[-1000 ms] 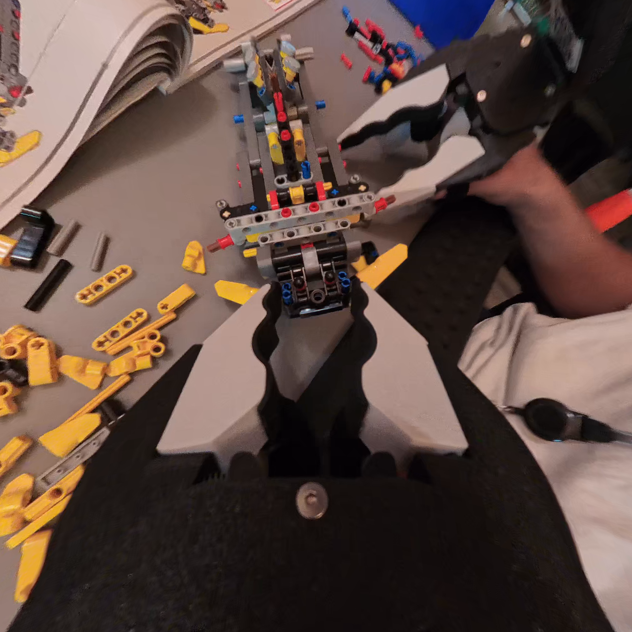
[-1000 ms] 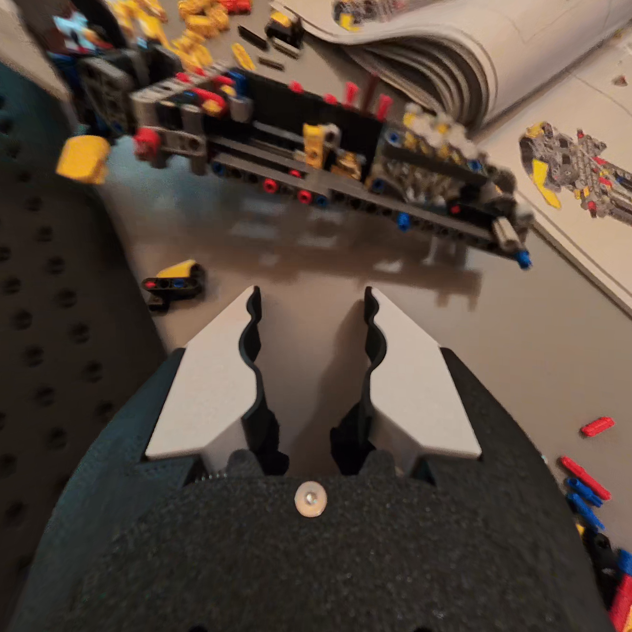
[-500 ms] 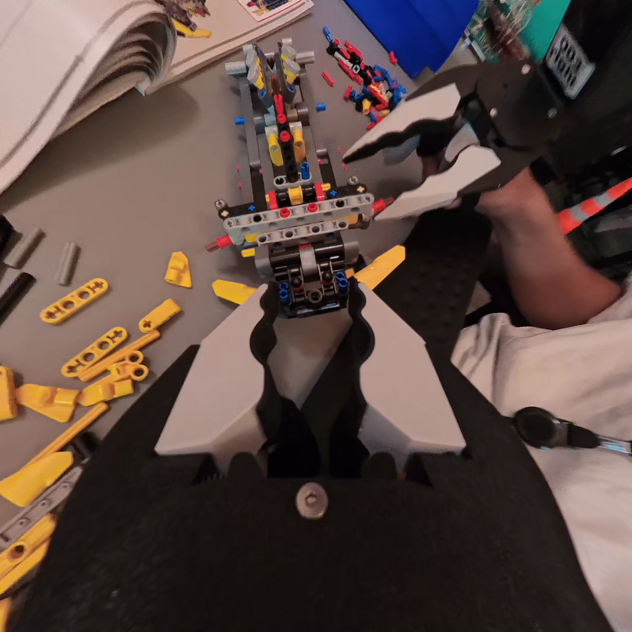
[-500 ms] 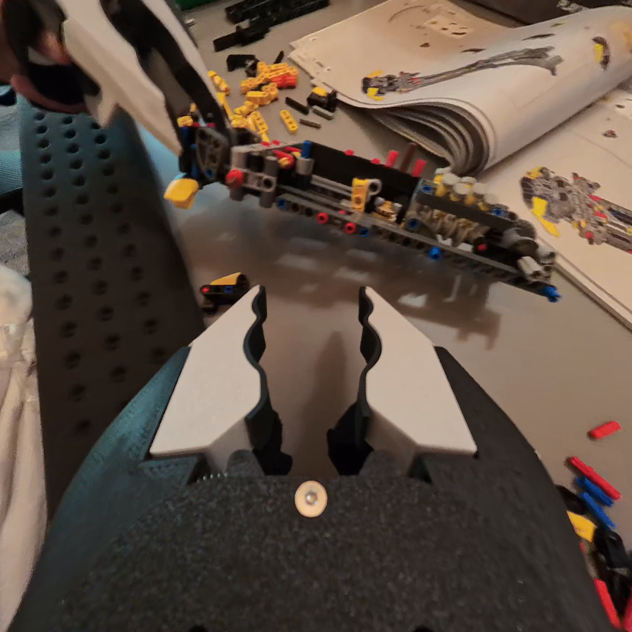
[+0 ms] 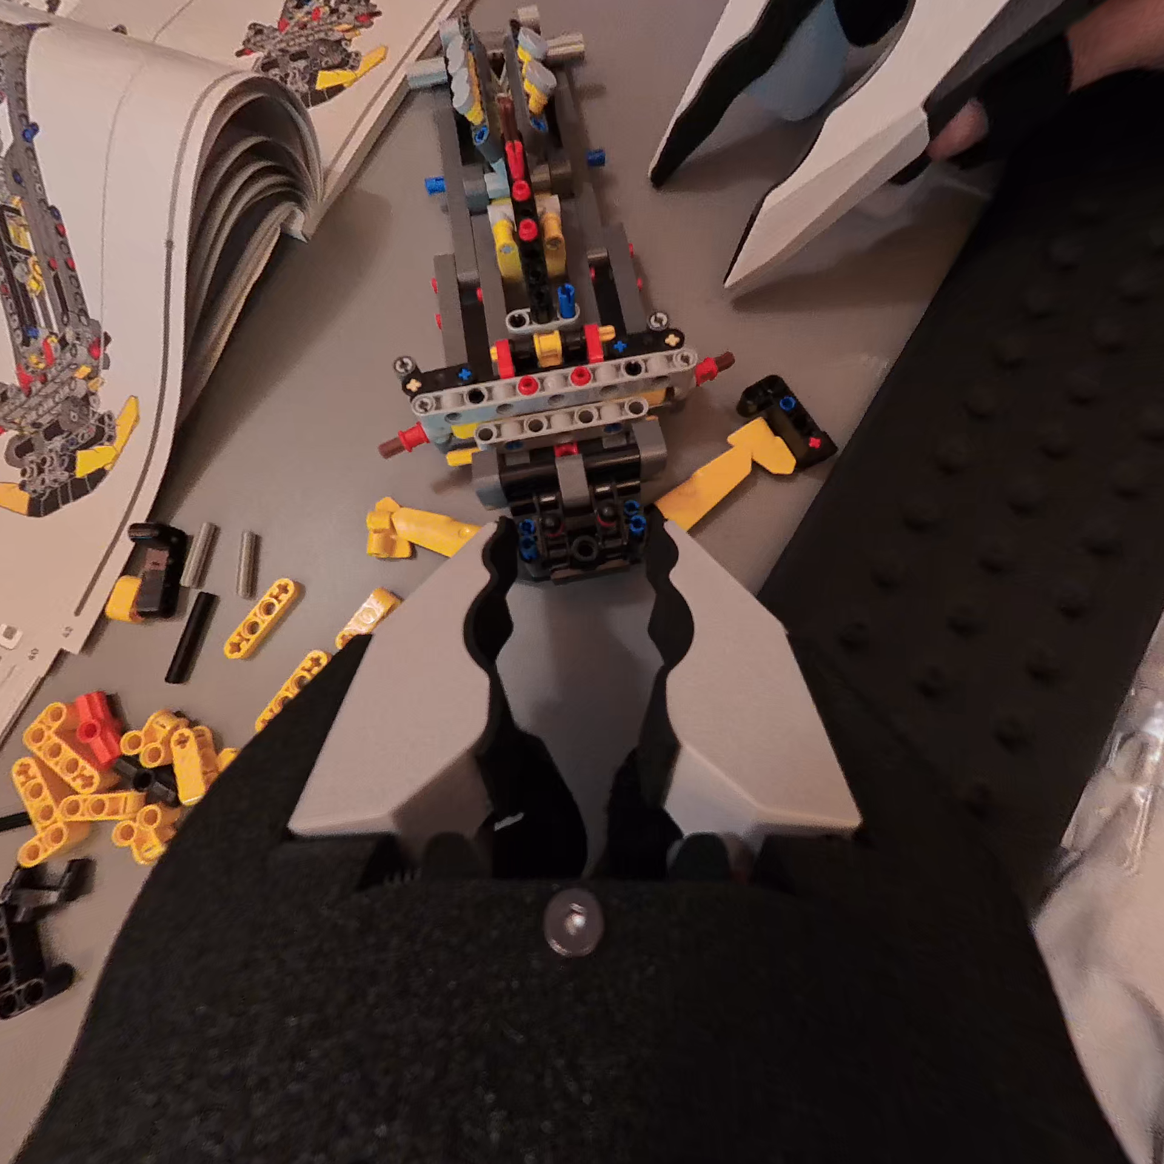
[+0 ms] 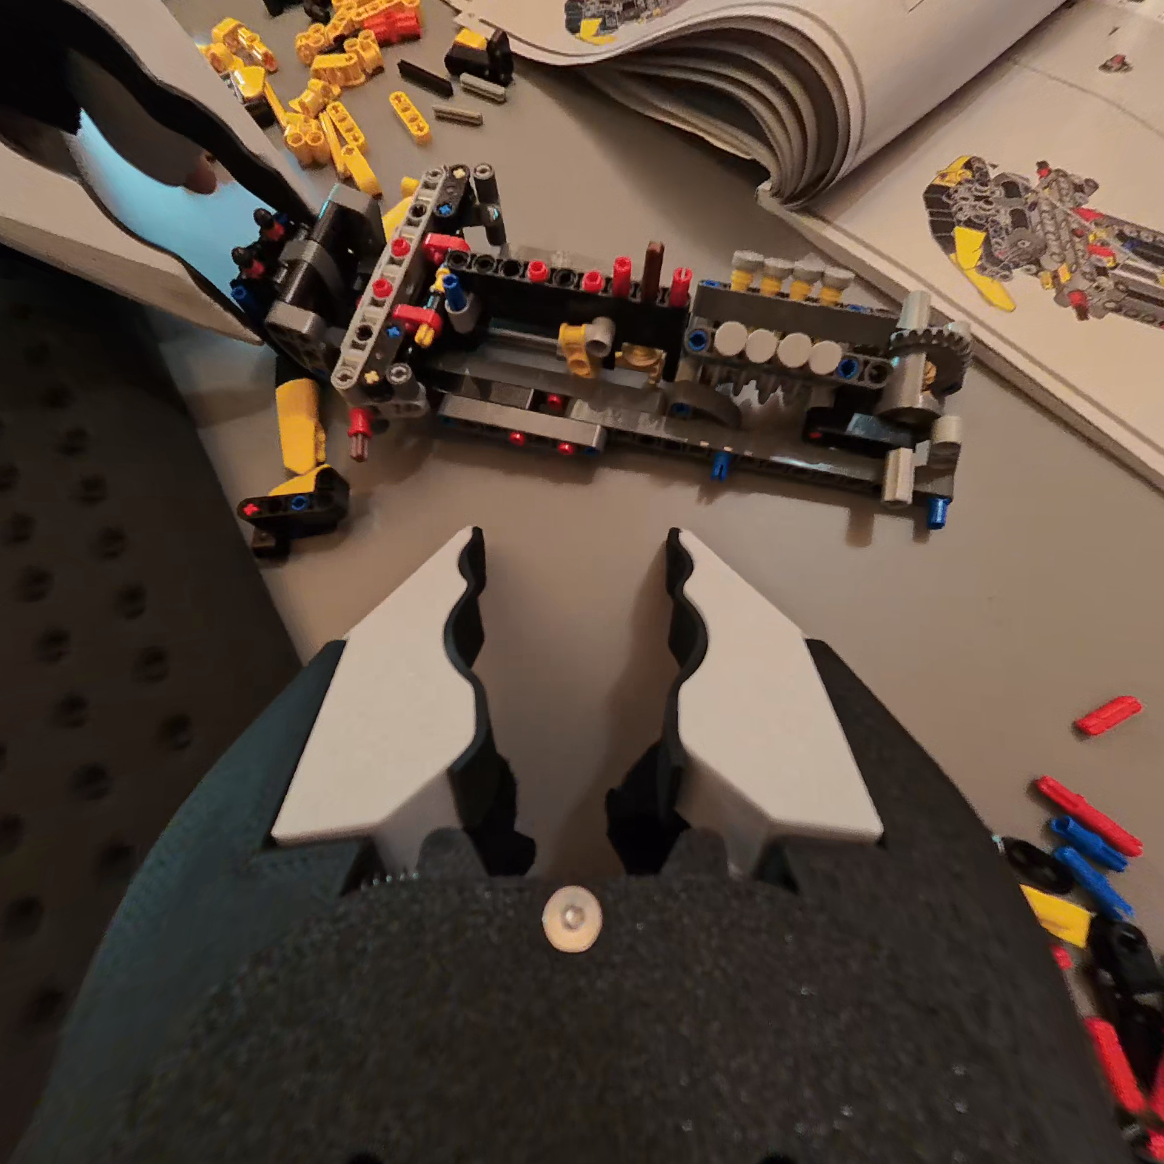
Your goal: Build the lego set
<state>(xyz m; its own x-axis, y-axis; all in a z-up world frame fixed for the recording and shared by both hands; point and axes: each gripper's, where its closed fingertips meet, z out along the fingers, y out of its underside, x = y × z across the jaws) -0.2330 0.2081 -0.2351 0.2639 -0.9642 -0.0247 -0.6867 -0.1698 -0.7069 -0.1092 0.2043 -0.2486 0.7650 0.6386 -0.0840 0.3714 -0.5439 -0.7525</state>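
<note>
Left gripper (image 5: 576, 535) pinches the chassis (image 5: 542, 327) end; right gripper (image 6: 574, 542) spread over bare table (image 6: 787, 598).

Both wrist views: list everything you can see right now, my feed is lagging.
Lego chassis: one, grey-black with red, blue, yellow pins, lying mid-table.
Instruction book: one, white, open, beside the chassis.
Loose yellow beams: many, heaped near the book.
Black-yellow subassembly: one, by the chassis end.
Red and blue pins: several, table edge.
Black studded mat: one.
Left gripper: fingers clamped on the chassis end.
Right gripper: fingers apart, empty.
</note>
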